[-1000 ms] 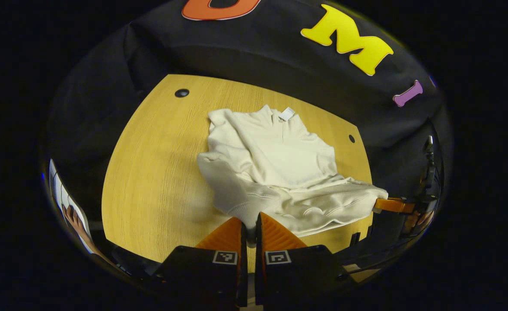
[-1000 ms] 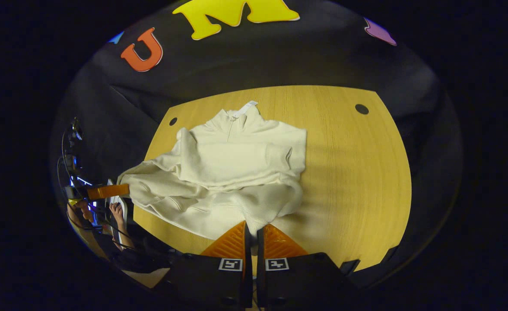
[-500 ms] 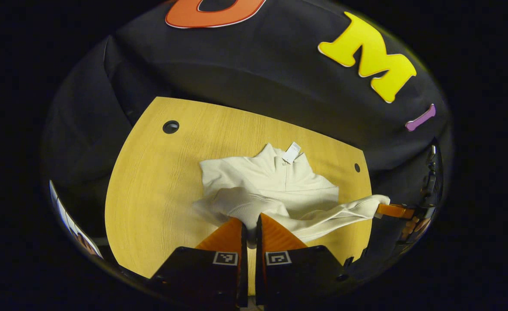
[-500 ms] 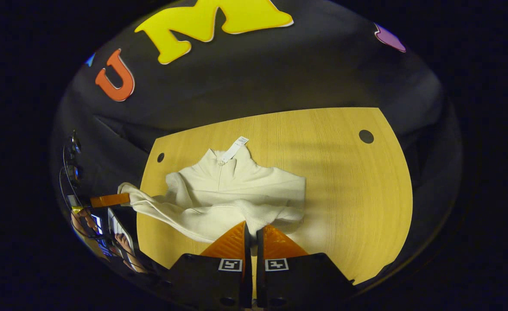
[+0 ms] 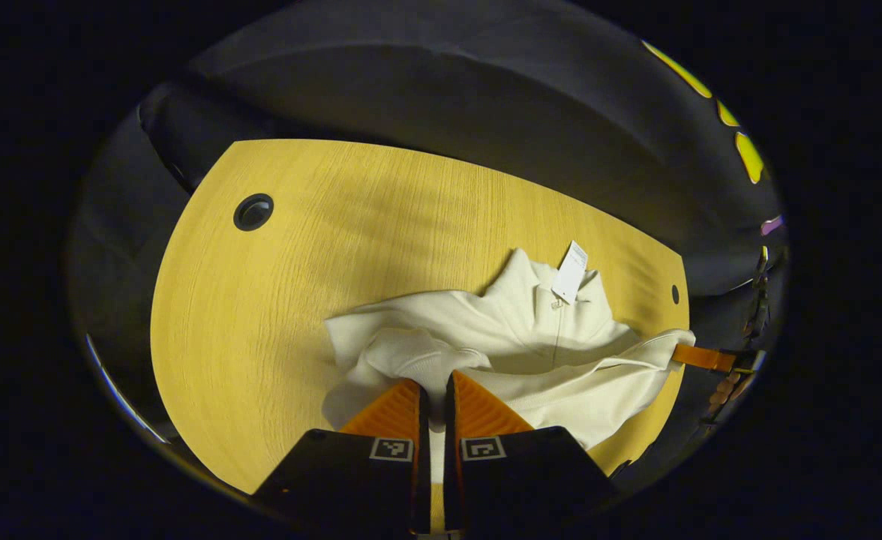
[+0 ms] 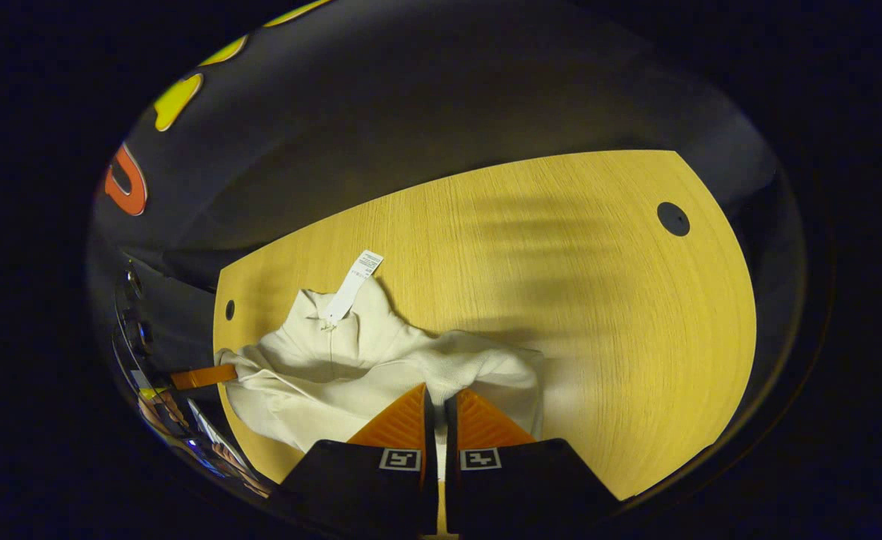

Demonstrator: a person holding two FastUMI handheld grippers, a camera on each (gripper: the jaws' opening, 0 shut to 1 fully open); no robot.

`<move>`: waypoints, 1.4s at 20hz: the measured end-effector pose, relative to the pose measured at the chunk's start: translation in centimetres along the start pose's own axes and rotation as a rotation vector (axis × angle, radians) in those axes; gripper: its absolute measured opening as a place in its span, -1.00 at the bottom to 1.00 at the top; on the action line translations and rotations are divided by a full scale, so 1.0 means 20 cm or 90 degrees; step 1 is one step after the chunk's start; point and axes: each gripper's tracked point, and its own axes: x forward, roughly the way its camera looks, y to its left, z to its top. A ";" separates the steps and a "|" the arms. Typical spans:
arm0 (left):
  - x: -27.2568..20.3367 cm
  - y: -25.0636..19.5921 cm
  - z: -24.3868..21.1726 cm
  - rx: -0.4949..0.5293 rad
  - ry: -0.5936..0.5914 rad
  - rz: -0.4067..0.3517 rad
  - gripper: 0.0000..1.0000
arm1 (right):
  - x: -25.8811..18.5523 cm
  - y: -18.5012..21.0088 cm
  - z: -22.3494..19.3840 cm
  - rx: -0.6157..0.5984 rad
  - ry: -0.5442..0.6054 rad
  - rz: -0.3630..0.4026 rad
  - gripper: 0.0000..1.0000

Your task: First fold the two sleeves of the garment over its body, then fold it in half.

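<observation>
On surface (image 5: 276, 300): garment (image 5: 516, 337), hem lifted toward collar.
Left gripper (image 5: 435, 390): clenched on left hem corner.
Right gripper (image 6: 439, 397): clenched on right hem corner.
Risk: uneven travel skews fold; slipping cloth spills tucked sleeves.

Cream garment (image 5: 531, 337), hem lifted, collar flat

My left gripper (image 5: 435, 390) and right gripper (image 6: 439, 397) each have ridged wedge fingers on black blocks, square coded markers at six o'clock.
</observation>
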 end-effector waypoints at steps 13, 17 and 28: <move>0.13 -0.03 0.04 0.029 0.009 0.031 0.02 | 0.08 0.05 0.14 -0.004 -0.066 -0.024 -0.63; 0.06 -0.06 0.07 0.034 -0.023 0.028 1.00 | 0.00 0.07 0.19 -0.028 -0.115 -0.016 -0.27; -0.85 -0.21 0.29 0.069 -0.404 0.082 1.00 | -0.77 0.29 0.14 -0.181 -0.361 -0.025 0.92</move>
